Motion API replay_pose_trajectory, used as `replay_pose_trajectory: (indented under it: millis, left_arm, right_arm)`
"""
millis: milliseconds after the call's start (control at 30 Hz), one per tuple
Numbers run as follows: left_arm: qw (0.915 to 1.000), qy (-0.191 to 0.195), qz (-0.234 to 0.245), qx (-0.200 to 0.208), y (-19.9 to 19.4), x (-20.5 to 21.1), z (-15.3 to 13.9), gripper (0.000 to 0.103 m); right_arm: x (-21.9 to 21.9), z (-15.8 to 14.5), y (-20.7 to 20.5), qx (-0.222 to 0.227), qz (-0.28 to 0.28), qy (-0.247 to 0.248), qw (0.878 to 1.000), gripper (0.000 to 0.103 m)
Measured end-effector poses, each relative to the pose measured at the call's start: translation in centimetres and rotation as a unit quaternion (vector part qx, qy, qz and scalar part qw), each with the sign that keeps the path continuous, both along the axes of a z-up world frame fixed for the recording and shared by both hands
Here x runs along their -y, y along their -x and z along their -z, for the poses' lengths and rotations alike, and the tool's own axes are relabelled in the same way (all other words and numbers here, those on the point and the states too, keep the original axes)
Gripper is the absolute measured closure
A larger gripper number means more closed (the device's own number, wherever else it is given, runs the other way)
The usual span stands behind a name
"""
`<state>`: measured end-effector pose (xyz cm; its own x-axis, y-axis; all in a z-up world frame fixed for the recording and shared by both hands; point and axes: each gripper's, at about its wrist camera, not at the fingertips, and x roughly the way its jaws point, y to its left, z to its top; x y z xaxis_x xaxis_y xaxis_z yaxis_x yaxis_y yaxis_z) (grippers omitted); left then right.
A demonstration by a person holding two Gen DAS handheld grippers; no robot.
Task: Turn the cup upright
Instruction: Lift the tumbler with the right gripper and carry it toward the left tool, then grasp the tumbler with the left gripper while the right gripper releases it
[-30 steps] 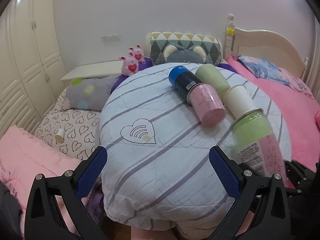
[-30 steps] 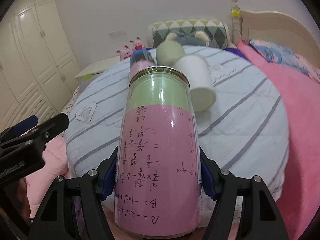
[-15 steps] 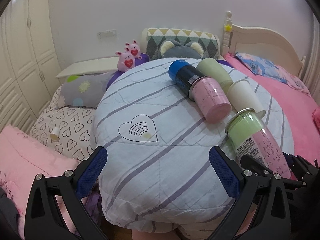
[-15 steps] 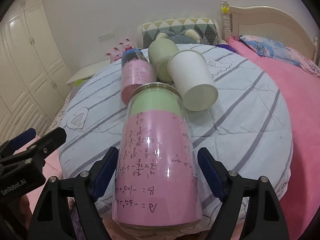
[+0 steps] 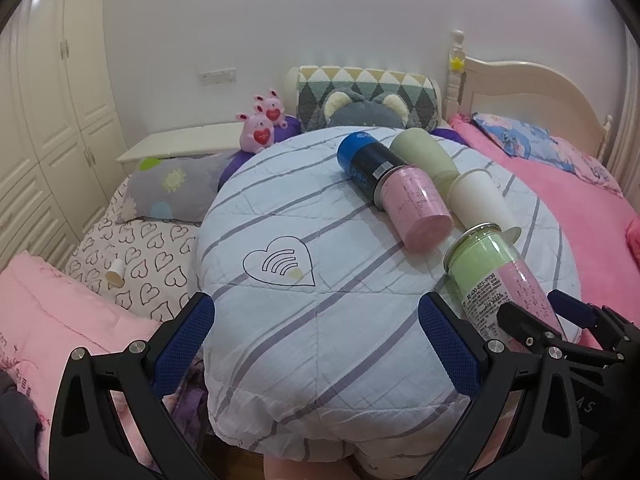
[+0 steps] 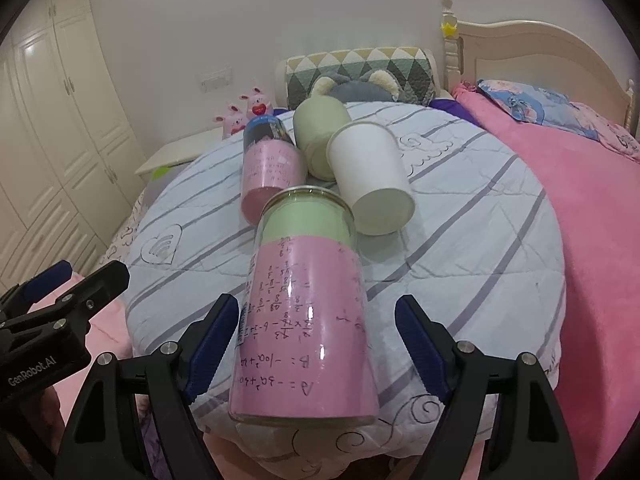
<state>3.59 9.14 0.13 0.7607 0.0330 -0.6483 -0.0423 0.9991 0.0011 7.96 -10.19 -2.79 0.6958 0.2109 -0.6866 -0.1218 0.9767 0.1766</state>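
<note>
A clear cup with a green and pink paper lining (image 6: 306, 308) lies on its side on the round striped cushion (image 6: 472, 240), near its front edge. My right gripper (image 6: 318, 340) is open, its fingers on either side of this cup and apart from it. The cup also shows in the left wrist view (image 5: 492, 276). Behind it lie a white paper cup (image 6: 370, 178), a pink and blue cup (image 6: 272, 164) and a pale green cup (image 6: 318, 136), all on their sides. My left gripper (image 5: 316, 344) is open and empty over the cushion's front left.
A pink blanket (image 6: 600, 240) covers the bed to the right. Pillows and plush toys (image 5: 262, 130) lie behind the cushion. A white wardrobe (image 5: 48, 120) stands at the left. A heart-print pillow (image 5: 132, 256) lies left of the cushion.
My right gripper has opened and let go of the green and pink cup, which now lies on the cushion. The jaws have widened around it. My left gripper stays open.
</note>
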Motion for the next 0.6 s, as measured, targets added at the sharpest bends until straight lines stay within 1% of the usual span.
replay_pose_trajectory:
  millis: [200,433,600]
  left_arm:
    - [0.9999,0.006,0.01,0.003,0.5,1.5,-0.7,0.0]
    - [0.9995,0.017,0.026,-0.003,0.0,4.9,-0.9,0.0]
    - [0.9995,0.023,0.02,-0.007,-1.0,7.1,-0.9,0.0]
  right_arm:
    - [1.7,-1.2,0.8,0.016,0.01,-0.001,1.0,0.021]
    - [4.9,-2.0,1.0,0.034,0.031,-0.006,0.999,0.021]
    - [8.0,-1.8,0.2,0.028,0.055,-0.006,0.998,0.021]
